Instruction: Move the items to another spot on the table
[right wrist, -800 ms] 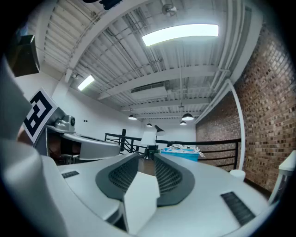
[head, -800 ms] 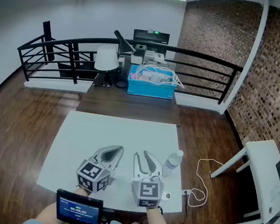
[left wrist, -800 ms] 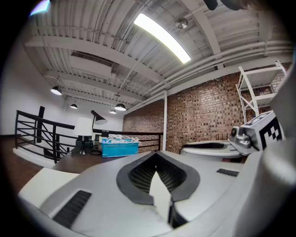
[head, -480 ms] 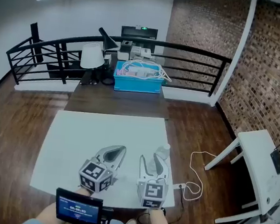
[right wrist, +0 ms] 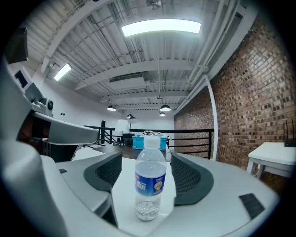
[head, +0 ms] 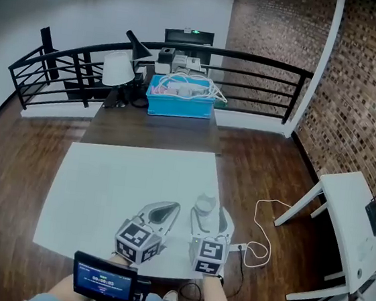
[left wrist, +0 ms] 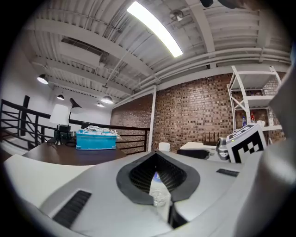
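head view: water bottle (head: 205,203) stands upright near the right edge of the white table (head: 103,184), between the right gripper (head: 209,217) jaws.
left gripper view: left gripper (left wrist: 157,154) jaws clenched together, empty.
right gripper view: jaws released, a gap on each side of the bottle.

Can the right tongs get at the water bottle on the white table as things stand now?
Probably yes. The water bottle stands upright between the open jaws of the right tongs, and nothing else is in that gap. The pads seem not to touch it yet.
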A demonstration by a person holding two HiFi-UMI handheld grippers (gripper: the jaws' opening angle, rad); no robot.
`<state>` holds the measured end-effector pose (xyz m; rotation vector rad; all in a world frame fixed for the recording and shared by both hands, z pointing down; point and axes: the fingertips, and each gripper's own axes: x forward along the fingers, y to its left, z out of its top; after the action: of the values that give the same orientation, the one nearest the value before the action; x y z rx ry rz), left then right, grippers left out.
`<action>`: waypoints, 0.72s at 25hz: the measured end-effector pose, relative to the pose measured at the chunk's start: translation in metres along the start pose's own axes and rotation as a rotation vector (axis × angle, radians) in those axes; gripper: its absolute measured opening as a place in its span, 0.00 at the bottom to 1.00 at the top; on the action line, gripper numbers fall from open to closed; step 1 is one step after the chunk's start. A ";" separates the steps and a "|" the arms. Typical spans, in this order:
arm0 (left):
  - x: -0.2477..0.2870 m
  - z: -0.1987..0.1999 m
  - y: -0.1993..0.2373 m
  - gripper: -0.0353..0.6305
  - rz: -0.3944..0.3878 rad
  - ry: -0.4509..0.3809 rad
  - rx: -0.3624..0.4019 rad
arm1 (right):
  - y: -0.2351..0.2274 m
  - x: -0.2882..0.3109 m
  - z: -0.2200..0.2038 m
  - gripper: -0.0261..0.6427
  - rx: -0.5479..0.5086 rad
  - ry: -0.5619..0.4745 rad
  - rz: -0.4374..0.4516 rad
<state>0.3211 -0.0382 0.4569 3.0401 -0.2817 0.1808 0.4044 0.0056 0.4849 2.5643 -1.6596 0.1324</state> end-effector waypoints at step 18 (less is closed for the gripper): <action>0.022 -0.012 0.004 0.07 0.127 0.068 -0.027 | 0.000 0.055 -0.053 0.57 0.026 0.093 0.206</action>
<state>0.3409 -0.0453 0.4719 2.9834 -0.4682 0.2850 0.4254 -0.0382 0.5437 2.3595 -1.8932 0.2842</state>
